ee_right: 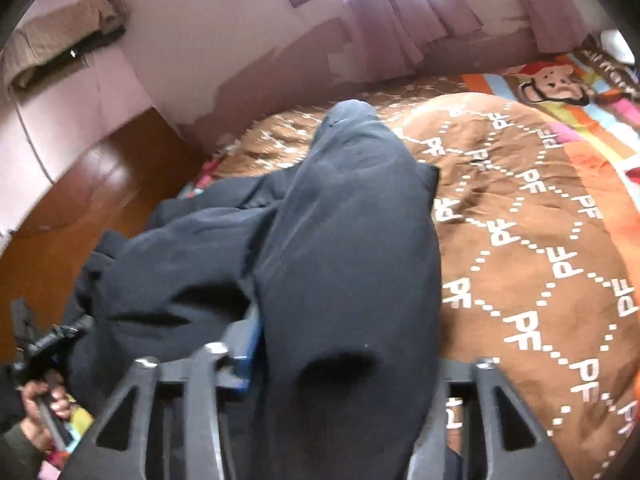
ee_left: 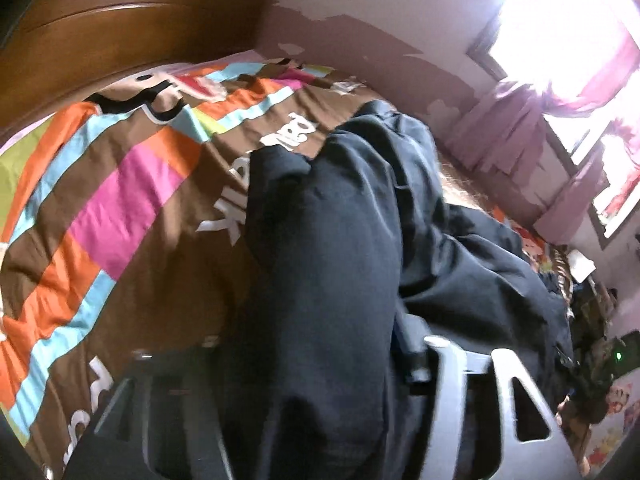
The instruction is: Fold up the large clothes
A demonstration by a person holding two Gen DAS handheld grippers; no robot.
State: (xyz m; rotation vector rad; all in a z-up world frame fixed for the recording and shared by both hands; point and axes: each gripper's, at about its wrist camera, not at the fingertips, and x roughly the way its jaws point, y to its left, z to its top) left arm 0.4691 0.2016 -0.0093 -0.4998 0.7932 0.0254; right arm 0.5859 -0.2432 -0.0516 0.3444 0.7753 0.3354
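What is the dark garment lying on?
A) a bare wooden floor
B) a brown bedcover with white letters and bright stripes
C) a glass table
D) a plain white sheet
B: the dark garment lies spread across the brown lettered bedcover, whose coloured stripes show in the left wrist view.

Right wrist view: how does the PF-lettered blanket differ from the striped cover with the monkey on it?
The PF blanket carries white letters in dotted diamonds; the striped cover has orange, blue and pink bands plus a monkey picture. The PF blanket lies right beside the dark garment; the striped cover lies beyond it, toward the curtain. Both have a brown ground.
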